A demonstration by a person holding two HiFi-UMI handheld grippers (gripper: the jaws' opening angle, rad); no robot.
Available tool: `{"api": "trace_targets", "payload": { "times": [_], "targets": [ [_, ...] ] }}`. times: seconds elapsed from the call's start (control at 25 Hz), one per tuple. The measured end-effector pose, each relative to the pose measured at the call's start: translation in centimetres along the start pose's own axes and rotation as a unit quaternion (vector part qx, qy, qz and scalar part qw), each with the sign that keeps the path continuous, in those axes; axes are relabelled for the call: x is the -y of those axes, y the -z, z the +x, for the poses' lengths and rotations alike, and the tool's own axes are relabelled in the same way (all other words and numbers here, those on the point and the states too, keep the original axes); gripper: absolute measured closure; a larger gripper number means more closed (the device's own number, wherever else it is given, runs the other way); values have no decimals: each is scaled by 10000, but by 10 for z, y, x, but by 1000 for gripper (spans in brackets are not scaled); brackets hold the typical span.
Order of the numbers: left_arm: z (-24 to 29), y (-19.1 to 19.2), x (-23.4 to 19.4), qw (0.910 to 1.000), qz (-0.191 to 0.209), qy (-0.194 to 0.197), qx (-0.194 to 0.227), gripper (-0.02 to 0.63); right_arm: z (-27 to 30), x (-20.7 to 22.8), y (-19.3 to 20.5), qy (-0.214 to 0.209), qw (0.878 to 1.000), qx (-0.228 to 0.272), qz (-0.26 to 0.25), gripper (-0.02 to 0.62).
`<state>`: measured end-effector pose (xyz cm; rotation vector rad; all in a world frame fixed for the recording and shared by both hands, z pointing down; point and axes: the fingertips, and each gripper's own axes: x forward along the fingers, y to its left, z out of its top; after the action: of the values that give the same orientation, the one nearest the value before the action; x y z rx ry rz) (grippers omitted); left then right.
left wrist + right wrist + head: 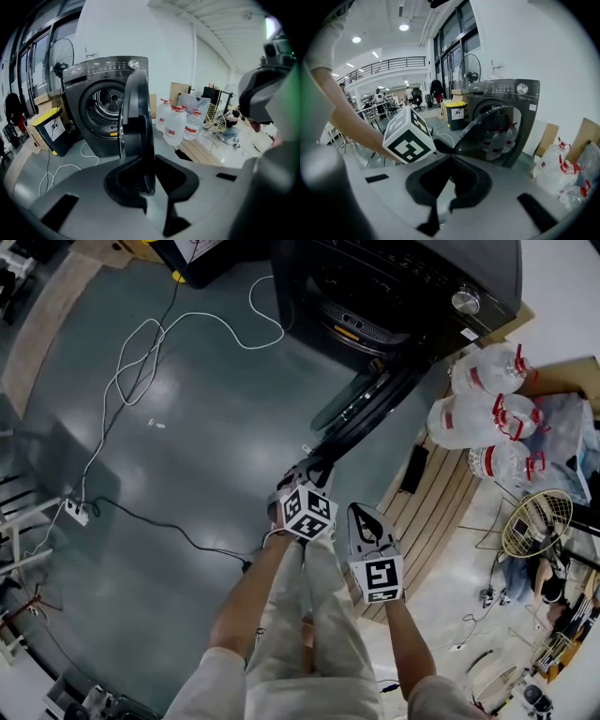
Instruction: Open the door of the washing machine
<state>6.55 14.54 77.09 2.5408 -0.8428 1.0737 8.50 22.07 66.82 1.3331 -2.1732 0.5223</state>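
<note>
The dark washing machine [403, 287] stands at the top of the head view. Its round door [366, 409] is swung out toward me, leaving the drum uncovered. My left gripper [309, 470] is at the door's free edge. In the left gripper view the door [136, 117] stands edge-on, and the left gripper [147, 185] is shut on its rim. My right gripper [366, 517] hangs just right of the left one, apart from the door. In the right gripper view the right gripper [451, 161] has its jaws together with nothing in them, and the glass door [487, 131] lies ahead.
Large water bottles [487, 418] lie on a wooden pallet [441, 502] to the right of the machine. A white cable [141, 352] and a power strip [77, 512] lie on the green floor at left. A yellow-lidded bin [51, 129] stands beside the washer.
</note>
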Motion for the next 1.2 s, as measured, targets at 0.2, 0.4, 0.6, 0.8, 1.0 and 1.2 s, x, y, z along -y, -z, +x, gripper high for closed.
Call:
{"api": "trace_targets", "payload": {
  "times": [0.2,0.4,0.6,0.8,1.0,1.2],
  "targets": [
    [-2,-1,22,9999,38,132,4,535,-9,-3,3,39,10000,7,22,597],
    [2,-5,51,9991,78,404,35,532,-18,4,7,112,9999,-14,36,597],
    [4,-7,66,9986,50,528,-3,529,-26,11,7,161,9998,-8,78,597],
    [4,-6,66,9984,115,537,-93,528,-32,9,0,141,9999,11,56,597],
    [-8,-5,79,9960,194,873,-39,470,-40,9,-7,113,9999,21,48,597],
    [-32,6,69,9980,-39,628,40,471,-40,1,-15,5,10000,27,0,597]
  ]
}}
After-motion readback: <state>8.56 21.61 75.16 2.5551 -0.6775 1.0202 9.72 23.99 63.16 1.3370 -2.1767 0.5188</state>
